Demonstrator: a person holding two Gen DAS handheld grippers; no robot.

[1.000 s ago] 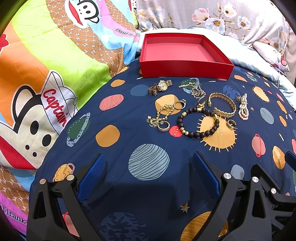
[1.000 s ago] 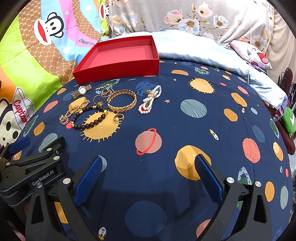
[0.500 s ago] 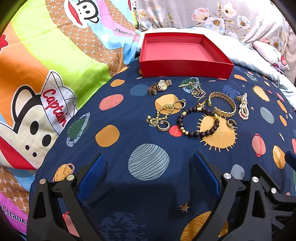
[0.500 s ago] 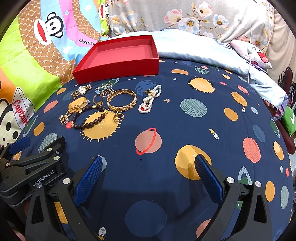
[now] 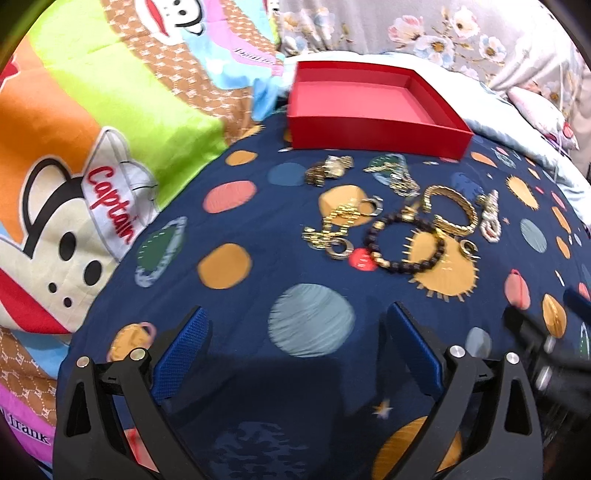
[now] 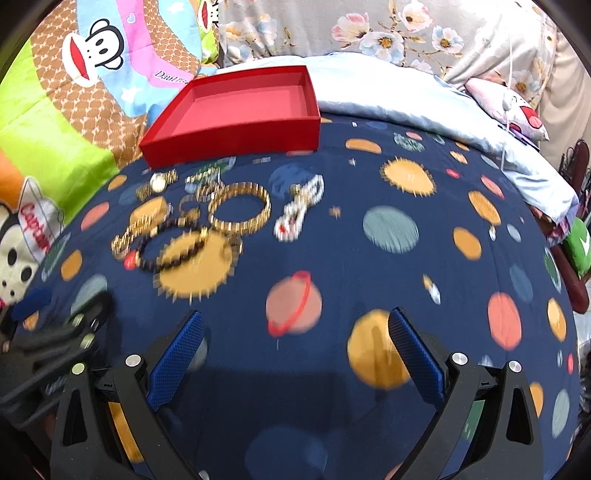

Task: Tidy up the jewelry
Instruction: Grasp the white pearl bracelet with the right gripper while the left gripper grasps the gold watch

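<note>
An empty red box [image 5: 373,110] [image 6: 236,114] sits at the far edge of the navy planet-print cover [image 5: 258,387]. In front of it lies a cluster of jewelry: a gold watch [image 5: 328,168] [image 6: 157,184], a gold bangle [image 5: 448,210] [image 6: 240,210], a dark bead bracelet [image 5: 404,242] [image 6: 173,251], a gold chain with rings [image 5: 332,229] and a white pearl bracelet [image 5: 489,216] [image 6: 299,210]. My left gripper [image 5: 295,350] is open and empty, short of the cluster. My right gripper [image 6: 295,354] is open and empty, nearer than the pearls.
A bright cartoon-monkey quilt [image 5: 92,147] lies to the left. Floral pillows [image 6: 406,33] and a pale blue sheet [image 6: 424,99] lie behind the box. The left gripper's body shows at the left edge of the right wrist view [image 6: 48,350].
Both views now show motion blur. Both grippers have moved slightly forward toward the jewelry; the jewelry itself has not moved.
</note>
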